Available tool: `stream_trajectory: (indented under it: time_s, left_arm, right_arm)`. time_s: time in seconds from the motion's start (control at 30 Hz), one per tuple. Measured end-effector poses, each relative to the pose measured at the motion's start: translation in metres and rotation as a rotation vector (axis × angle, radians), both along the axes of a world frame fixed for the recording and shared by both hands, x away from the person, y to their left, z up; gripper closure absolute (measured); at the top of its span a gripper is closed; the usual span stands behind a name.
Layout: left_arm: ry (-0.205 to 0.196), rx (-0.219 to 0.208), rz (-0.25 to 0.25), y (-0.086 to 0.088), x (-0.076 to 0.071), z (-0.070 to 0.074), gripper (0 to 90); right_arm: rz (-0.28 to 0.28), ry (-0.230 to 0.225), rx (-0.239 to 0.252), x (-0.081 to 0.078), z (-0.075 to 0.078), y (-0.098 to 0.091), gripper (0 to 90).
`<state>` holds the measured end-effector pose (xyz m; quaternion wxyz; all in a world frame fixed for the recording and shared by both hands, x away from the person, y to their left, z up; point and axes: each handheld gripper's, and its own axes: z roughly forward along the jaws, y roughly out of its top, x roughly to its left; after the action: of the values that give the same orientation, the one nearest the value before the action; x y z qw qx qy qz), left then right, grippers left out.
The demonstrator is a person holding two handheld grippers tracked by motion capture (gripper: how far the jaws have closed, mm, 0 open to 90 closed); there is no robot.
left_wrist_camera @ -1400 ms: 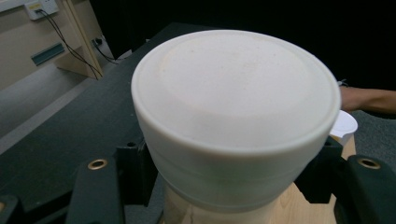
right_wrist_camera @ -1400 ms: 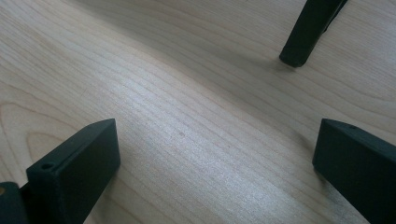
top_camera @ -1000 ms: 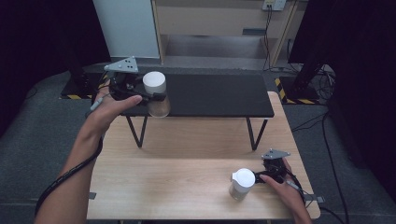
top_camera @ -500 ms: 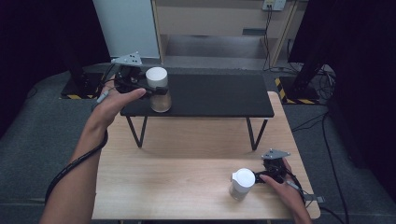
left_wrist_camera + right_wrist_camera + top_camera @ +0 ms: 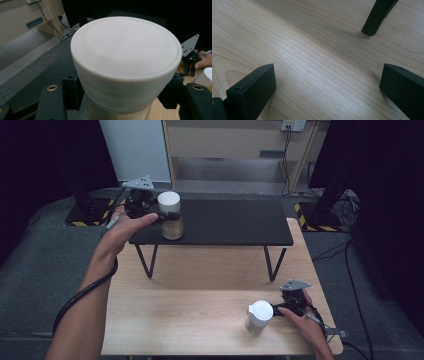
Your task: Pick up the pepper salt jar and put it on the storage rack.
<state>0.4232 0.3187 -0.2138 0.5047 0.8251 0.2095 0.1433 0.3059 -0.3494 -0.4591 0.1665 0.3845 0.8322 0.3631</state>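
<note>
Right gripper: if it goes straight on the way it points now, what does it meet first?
Most likely the light wooden tabletop. The right gripper tilts down toward it, its jaws open with nothing between them. The black metal leg stands farther on and to one side, though depth is unclear.

Dim room, grey carpet.
Pale wooden table (image 5: pixel 200 320) carries a black raised shelf (image 5: pixel 235 222); beige cabinet (image 5: pixel 225 140) and dark curtains (image 5: pixel 380 165) stand behind.

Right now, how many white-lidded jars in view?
2. One white-lidded clear jar stands on the black raised shelf, clamped by the left gripper. The other jar sits on the light wooden table, beside the right gripper.
</note>
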Motion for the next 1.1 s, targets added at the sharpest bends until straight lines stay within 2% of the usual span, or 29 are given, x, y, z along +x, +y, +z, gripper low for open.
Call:
stream_trajectory:
  time_s: [0.33, 0.4, 0.47, 0.5, 0.57, 0.77, 0.97, 1.03, 1.07, 1.1]
  left_arm:
    - [0.017, -0.018, 0.003, 0.005, 0.001, -0.002, 32.8]
    - [0.011, -0.02, 0.005, 0.004, 0.0, -0.002, 27.6]
    - [-0.003, -0.022, 0.02, 0.004, -0.004, -0.002, 17.0]
    - [-0.003, -0.022, 0.02, 0.004, -0.004, -0.002, 14.7]
    - [-0.018, -0.013, 0.03, 0.006, -0.008, 0.001, 11.3]
    - [-0.029, 0.065, 0.083, 0.007, -0.026, 0.01, 3.5]
    - [-0.031, 0.11, 0.128, 0.007, -0.04, 0.01, 2.8]
    - [-0.039, 0.139, 0.146, 0.006, -0.05, 0.01, 2.8]
    - [-0.039, 0.139, 0.146, 0.006, -0.05, 0.01, 2.8]
    - [-0.044, 0.14, 0.154, 0.008, -0.056, 0.009, 2.8]
  right_arm:
    - [0.0, -0.001, -0.001, 0.0, 0.0, 0.0, 1.4]
    - [0.0, -0.001, -0.001, 0.0, 0.0, 0.0, 1.4]
    - [0.0, -0.001, -0.001, 0.0, 0.0, 0.0, 1.4]
    - [0.0, -0.001, -0.001, 0.0, 0.0, 0.0, 1.4]
    - [0.001, -0.002, -0.001, 0.0, 0.0, 0.0, 1.4]
    - [0.0, -0.002, -0.002, 0.0, 0.0, 0.0, 1.4]
    - [0.0, -0.002, -0.002, 0.0, 0.0, 0.0, 1.4]
    - [0.0, -0.001, -0.002, 0.0, 0.0, 0.0, 1.4]
    - [0.0, -0.001, -0.002, 0.0, 0.0, 0.0, 1.4]
    - [-0.001, 0.0, -0.001, 0.0, 0.0, 0.0, 1.4]
